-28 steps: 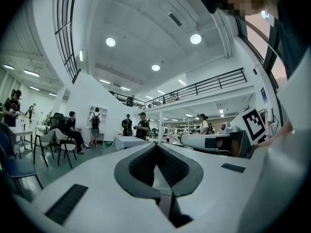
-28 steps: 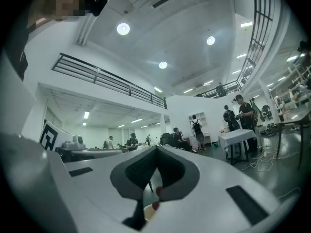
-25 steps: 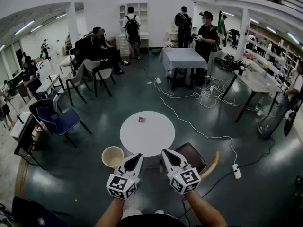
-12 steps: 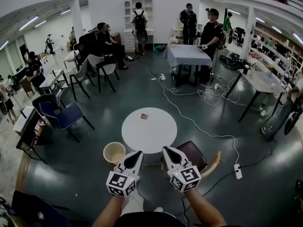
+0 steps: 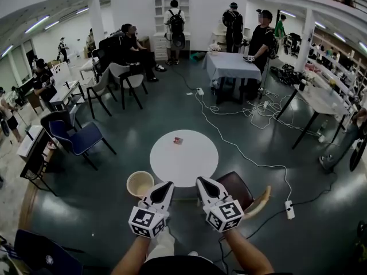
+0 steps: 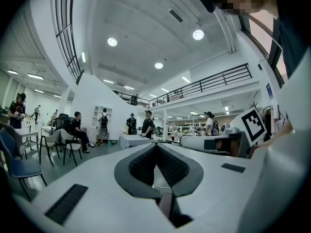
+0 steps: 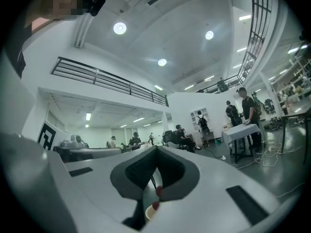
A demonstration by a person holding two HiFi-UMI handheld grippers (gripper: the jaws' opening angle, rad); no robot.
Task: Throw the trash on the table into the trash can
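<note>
Smooth matt table top (image 5: pixel 192 166), glossy floor (image 5: pixel 321 211), plastic-looking trash can (image 5: pixel 137 180)

Closed, empty — left gripper (image 5: pixel 166 186), right gripper (image 5: pixel 202 183).

We read this as a big open lab or workshop hall. Cables (image 5: pixel 256 117) and a power strip (image 5: pixel 289 209) trail over the bare grey floor (image 5: pixel 143 119). Scattered around are a draped table (image 5: pixel 231 66), a round white table (image 5: pixel 195 165) and loose chairs (image 5: pixel 77 139). A mezzanine railing (image 6: pixel 214 83) runs overhead, and people with backpacks (image 5: pixel 175 24) stand by white shelving (image 5: pixel 162 10).
</note>
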